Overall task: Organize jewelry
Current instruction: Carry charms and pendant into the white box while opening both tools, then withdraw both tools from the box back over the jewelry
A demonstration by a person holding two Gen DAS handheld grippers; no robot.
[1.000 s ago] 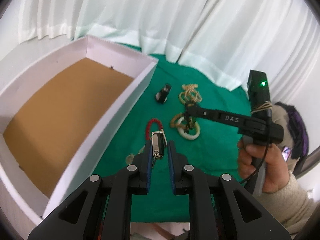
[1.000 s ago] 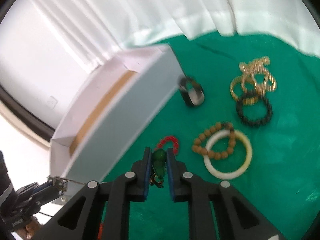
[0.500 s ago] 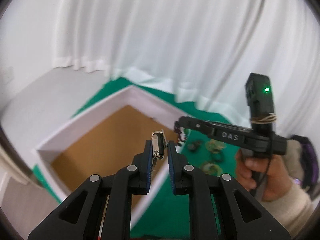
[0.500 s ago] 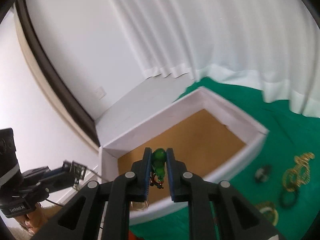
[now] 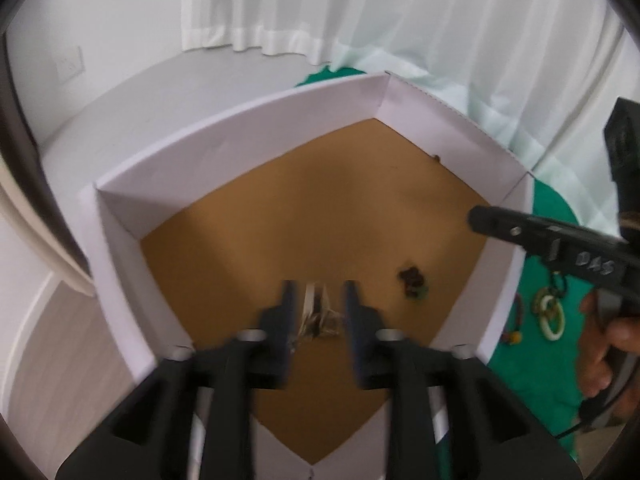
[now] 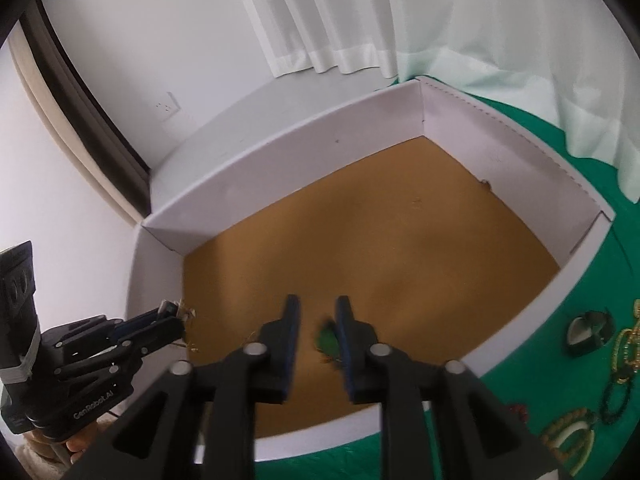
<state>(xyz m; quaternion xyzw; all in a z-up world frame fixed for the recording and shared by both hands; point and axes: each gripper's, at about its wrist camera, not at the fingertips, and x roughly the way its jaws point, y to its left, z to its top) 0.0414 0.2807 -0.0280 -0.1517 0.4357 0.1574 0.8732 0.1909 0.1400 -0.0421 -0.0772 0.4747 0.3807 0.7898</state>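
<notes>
Two pieces are going into the box (image 6: pixel 280 168) at once, which is why I have both claws tipped down over its brown floor. My left gripper (image 5: pixel 318 300) is opening; a pale metal piece with a fine chain (image 5: pixel 316 312) hangs between its spread fingers, blurred, and I cannot tell whether a pad is touching it or it is already falling. My right gripper (image 6: pixel 316 328) is opening too, and the green pendant (image 6: pixel 329 342) sits against its right finger, low in the gap, no longer squeezed from both sides. In the left wrist view a small dark and green cluster (image 5: pixel 413 280) lies on the box floor to the right of the left claw; it may be that same pendant, though I can't be sure.

Outside the box, on the green cloth (image 6: pixel 624 248) at right, wait the other pieces: a black ring-shaped piece (image 6: pixel 588 332), gold chains (image 6: pixel 628 344), and a white bangle with wooden beads (image 6: pixel 568 438). I judge the box is the collecting place and the cloth keeps loose pieces from sliding, so most of the job remains.
</notes>
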